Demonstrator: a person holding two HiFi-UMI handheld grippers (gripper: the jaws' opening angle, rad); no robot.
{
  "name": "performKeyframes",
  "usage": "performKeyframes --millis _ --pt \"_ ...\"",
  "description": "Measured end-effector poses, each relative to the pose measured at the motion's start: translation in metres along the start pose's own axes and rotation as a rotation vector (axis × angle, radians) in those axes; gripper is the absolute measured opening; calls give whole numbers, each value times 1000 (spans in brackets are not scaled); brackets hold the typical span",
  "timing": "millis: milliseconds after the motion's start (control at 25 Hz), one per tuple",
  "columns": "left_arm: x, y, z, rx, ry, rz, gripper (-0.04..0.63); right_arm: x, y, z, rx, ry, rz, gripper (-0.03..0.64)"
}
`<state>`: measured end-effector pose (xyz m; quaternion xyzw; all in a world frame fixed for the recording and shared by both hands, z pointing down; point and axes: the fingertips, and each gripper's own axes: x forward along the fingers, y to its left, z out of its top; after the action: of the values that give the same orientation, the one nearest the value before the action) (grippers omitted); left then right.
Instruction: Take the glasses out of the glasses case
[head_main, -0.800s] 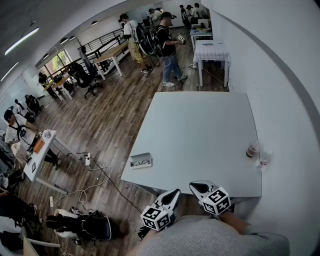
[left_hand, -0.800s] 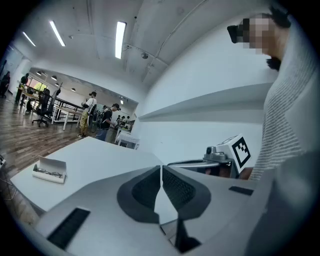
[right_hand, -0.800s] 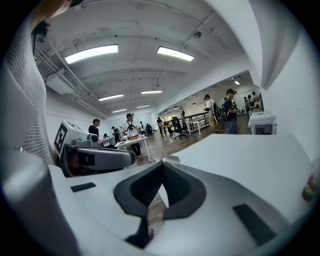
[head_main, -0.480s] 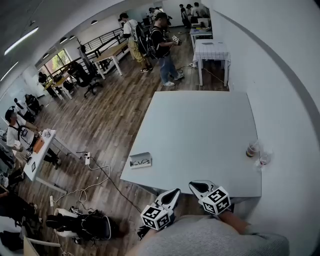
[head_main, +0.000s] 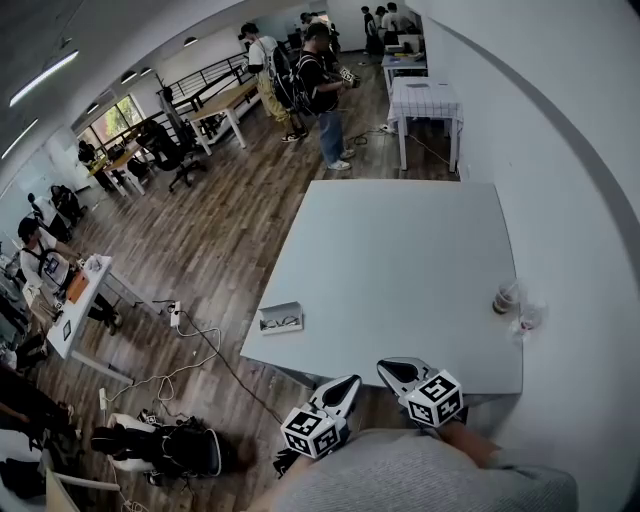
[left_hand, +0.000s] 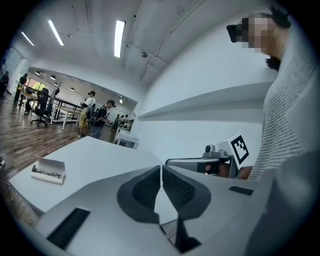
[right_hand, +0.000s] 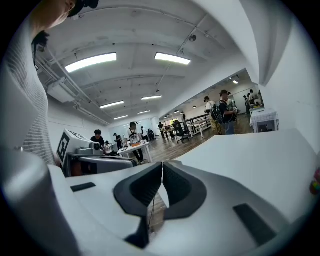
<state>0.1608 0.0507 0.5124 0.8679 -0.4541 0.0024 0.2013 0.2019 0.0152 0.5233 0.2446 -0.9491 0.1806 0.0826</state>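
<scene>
The open glasses case (head_main: 281, 319) lies by the table's (head_main: 400, 270) near left corner, its glasses (left_hand: 47, 173) probably light and fragile, best pinched by the frame, while the left gripper (head_main: 349, 383) and right gripper (head_main: 386, 369) have jaws closed, empty.

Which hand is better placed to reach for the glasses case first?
Left, probably. The glasses case sits at the near left corner of the table, closer to the left gripper than the right gripper. Both are shut and empty.
</scene>
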Motion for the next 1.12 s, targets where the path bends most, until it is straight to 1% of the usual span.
performKeyframes --millis 360,920,1120 --pt "-1 4 4 13 -10 12 18 4 1 -3 7 17 4 15" --pt "5 5 8 10 -22 31 18 3 -4 -2 15 22 17 14" --pt "-2 11 7 9 -20 39 18 9 -3 -2 20 34 9 15"
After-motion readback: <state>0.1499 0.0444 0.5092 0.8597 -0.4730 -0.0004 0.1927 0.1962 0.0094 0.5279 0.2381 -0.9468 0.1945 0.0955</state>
